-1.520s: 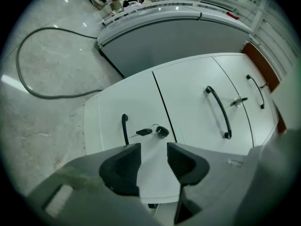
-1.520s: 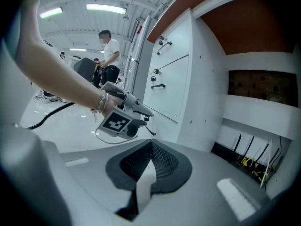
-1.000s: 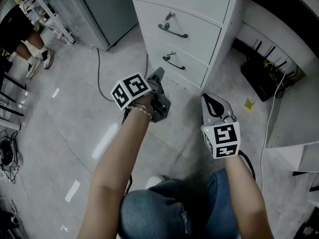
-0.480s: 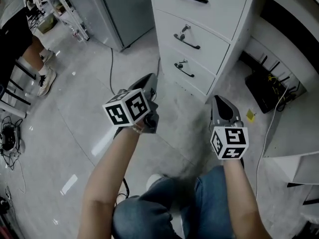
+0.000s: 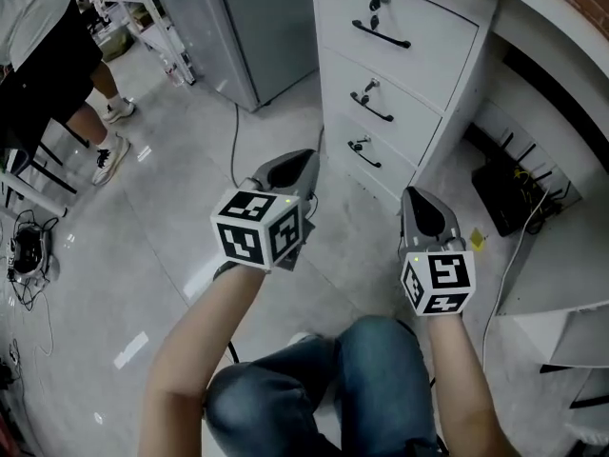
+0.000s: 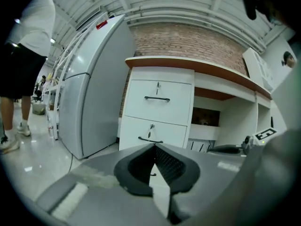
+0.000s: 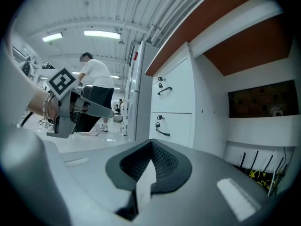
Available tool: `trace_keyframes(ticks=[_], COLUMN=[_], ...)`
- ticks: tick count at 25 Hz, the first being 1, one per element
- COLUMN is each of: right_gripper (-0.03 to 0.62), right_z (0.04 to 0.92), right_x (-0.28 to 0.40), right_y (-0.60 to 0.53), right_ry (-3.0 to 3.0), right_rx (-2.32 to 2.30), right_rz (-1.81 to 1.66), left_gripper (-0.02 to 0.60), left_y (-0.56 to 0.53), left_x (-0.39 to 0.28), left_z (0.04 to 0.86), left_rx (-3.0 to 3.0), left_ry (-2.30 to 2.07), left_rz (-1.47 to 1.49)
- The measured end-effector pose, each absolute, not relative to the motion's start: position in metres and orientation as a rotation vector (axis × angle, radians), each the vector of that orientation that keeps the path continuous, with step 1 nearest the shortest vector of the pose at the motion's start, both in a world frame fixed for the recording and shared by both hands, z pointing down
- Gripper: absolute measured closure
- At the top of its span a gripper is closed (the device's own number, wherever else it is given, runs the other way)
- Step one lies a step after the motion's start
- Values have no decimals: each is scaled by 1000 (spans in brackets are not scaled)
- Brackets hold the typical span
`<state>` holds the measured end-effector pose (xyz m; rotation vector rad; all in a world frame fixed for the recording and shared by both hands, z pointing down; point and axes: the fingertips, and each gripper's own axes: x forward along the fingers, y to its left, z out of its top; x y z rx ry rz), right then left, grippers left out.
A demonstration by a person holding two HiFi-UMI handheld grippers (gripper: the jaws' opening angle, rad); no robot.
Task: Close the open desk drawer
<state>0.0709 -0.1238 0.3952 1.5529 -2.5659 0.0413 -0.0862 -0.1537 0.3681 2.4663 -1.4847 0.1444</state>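
A white drawer unit (image 5: 430,60) stands under the desk, ahead of both grippers. Its three drawer fronts with black handles, top (image 5: 381,34), middle (image 5: 370,108) and bottom (image 5: 360,153), all look flush; I see none pulled out. My left gripper (image 5: 290,165) hangs over the floor short of the bottom drawer, shut and empty. My right gripper (image 5: 422,208) is beside it to the right, jaws together, holding nothing. The left gripper view shows the jaws (image 6: 154,147) meeting before two drawers (image 6: 158,101). The right gripper view shows its jaws (image 7: 151,144) closed, the drawers (image 7: 172,92) ahead.
A grey refrigerator (image 5: 238,17) stands left of the drawers, a cable (image 5: 235,146) running over the floor from it. A person (image 5: 48,74) stands at far left by a rack (image 5: 143,17). Under the desk to the right sits a black box with cables (image 5: 509,193).
Both grippers have risen, and the left one has rolled so its marker cube shows other faces. The head view has tilted up, bringing the top drawer into sight.
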Motion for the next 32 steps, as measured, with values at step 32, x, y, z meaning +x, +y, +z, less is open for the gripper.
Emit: trace_keyframes(ticks=[32], right_gripper=[597], right_z=[285], right_x=[84], right_y=[-70], right_ry=[-2582], right_rx=[1686], right_rz=[-148], left_gripper=[581], left_y=[-87], left_x=[-44], left_z=[281], left_rx=[2679], left_ry=[-1741], left_rz=[91])
